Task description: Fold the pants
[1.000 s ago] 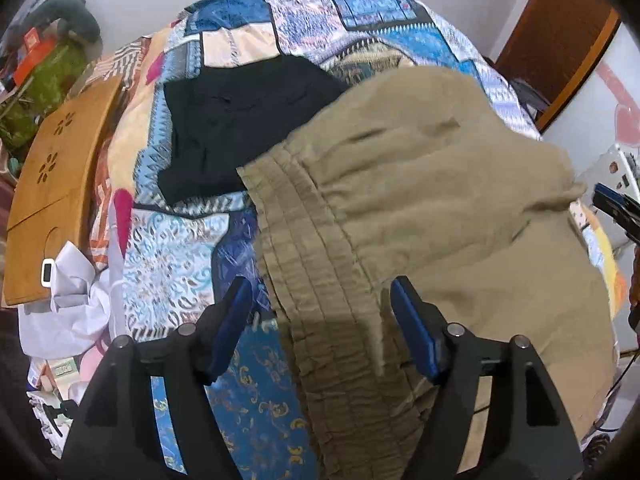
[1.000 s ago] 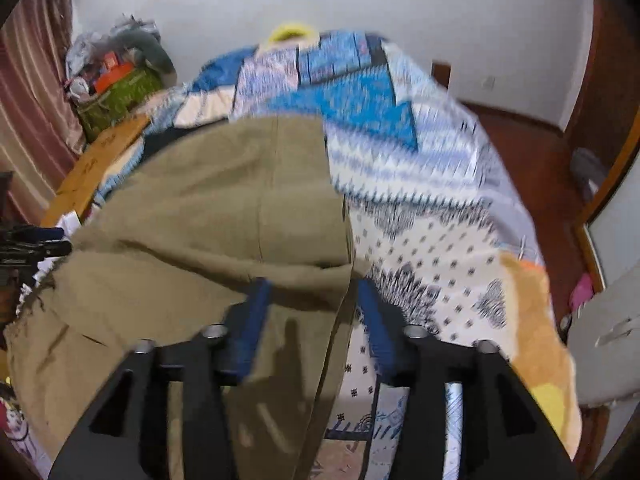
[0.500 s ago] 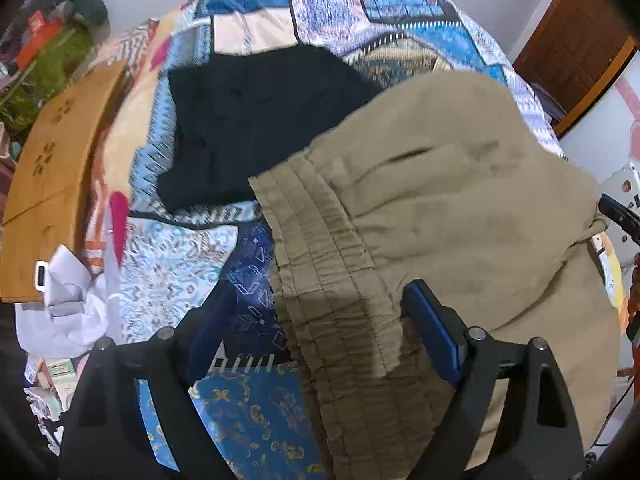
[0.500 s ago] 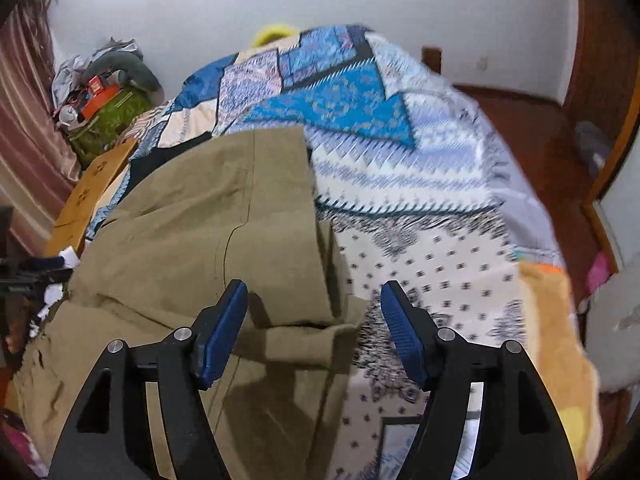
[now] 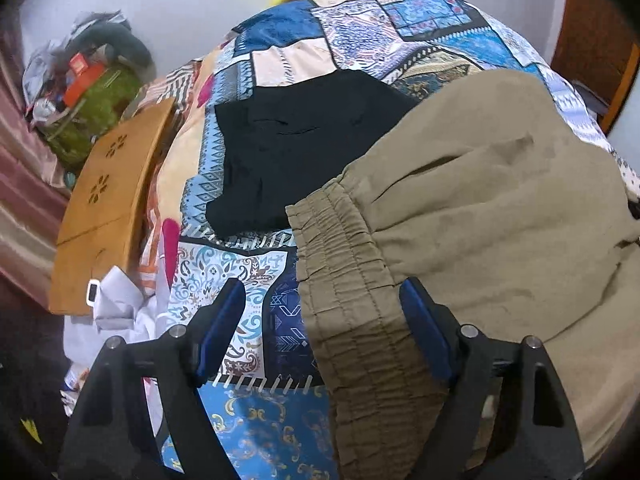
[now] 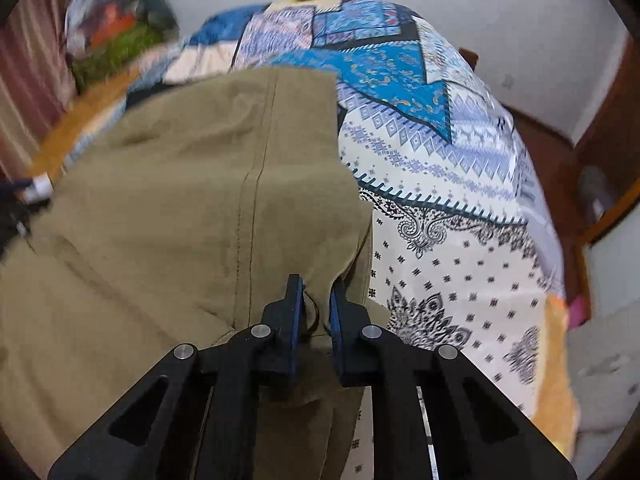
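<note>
Right wrist view: your right gripper (image 6: 316,304), wide half a second ago, has now pinched shut on the leg-end fold of the khaki pants (image 6: 192,208) lying on the patchwork quilt (image 6: 448,208) — a fold can start. Left gripper (image 5: 320,316) stays wide, straddling the elastic waistband (image 5: 344,264), nothing gripped. Containers: only a cluttered green bag (image 5: 96,100) — contents too blurred.

Khaki pants (image 5: 472,216) cover part of the black garment (image 5: 296,148) and run off frame; clutter pile (image 6: 120,28) in right wrist view is blurred
</note>
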A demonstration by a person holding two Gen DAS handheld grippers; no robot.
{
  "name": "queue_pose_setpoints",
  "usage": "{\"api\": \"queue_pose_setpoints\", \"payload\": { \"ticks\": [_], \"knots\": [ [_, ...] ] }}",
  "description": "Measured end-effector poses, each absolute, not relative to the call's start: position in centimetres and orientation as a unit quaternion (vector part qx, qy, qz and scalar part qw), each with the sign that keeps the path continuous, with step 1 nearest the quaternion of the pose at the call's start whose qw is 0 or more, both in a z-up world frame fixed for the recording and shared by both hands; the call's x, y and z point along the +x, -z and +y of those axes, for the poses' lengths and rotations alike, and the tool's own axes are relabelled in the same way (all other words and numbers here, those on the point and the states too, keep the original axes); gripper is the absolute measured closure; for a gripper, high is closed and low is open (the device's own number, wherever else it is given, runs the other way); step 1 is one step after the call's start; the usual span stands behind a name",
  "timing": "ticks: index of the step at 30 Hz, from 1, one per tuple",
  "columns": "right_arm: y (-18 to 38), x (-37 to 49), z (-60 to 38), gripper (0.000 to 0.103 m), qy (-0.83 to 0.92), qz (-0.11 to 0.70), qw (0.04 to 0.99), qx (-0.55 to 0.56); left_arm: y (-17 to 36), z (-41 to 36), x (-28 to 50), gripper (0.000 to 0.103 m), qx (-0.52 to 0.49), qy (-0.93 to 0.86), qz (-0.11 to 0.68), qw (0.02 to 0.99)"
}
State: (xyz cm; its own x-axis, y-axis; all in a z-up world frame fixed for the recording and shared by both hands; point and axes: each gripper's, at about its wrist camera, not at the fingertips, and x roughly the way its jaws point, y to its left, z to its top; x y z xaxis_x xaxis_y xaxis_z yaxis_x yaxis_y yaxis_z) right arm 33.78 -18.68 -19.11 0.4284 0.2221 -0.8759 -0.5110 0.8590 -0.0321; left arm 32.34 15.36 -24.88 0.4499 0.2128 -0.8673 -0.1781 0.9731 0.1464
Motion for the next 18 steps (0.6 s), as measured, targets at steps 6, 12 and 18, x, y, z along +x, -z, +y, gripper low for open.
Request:
{"api": "queue_pose_setpoints", "payload": {
  "ticks": [6, 12, 18],
  "knots": [
    [19.0, 35.2, -18.9, 0.091, -0.219, 0.512, 0.818, -0.144, 24.8, 16.0, 32.3, 0.021, -0.014, -0.083, 0.527, 0.846],
    [15.2, 34.4, -20.5, 0.083, -0.2, 0.491, 0.842, -0.099, 21.3, 17.5, 32.3, 0.014, -0.04, -0.097, 0.505, 0.857],
    [10.0, 35.3, -21.9, 0.048, -0.202, 0.454, 0.867, -0.031, 19.5, 20.5, 34.2, 0.012, -0.092, -0.098, 0.488, 0.862]
  ]
}}
